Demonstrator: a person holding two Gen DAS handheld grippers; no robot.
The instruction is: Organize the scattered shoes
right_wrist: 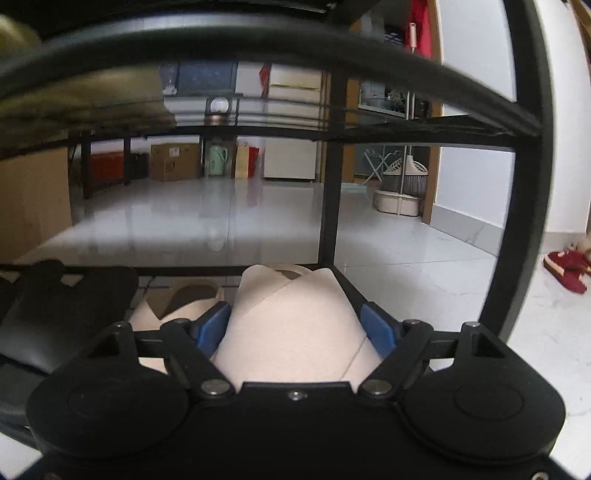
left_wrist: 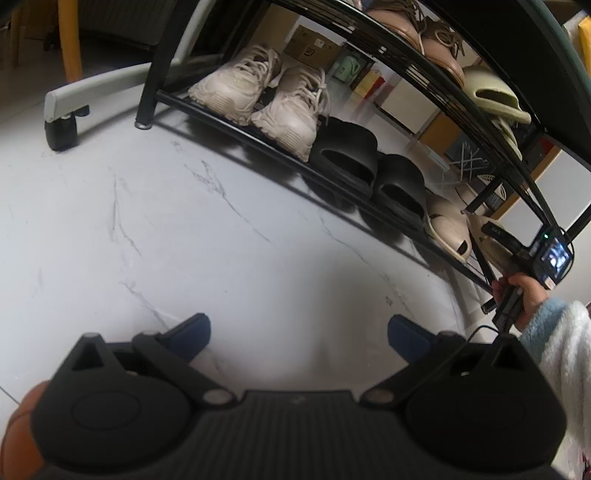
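Below, the right gripper [right_wrist: 299,328] reaches into the bottom tier of the black shoe rack [right_wrist: 328,206], its blue fingers [right_wrist: 376,326] set against the two flanks of a beige slipper [right_wrist: 291,325]. They appear to pinch the slipper from both sides, heel end toward the camera, which suits sliding it toe-first onto the tier. Its mate, a second beige slipper [right_wrist: 177,302], lies just beside it on the left, so the pair ends up together. Next along sits a pair of black slides [left_wrist: 365,166], then white sneakers [left_wrist: 258,92] at the far end. Tan lace-up shoes [left_wrist: 417,33] and olive slippers [left_wrist: 495,99] occupy the upper tier.

The left gripper [left_wrist: 299,336] hovers over bare marble floor [left_wrist: 147,221], fingers [left_wrist: 192,332] spread and pinching nothing, kept clear of the rack. A red shoe [right_wrist: 569,267] lies on the floor beyond the rack, probably left to collect.
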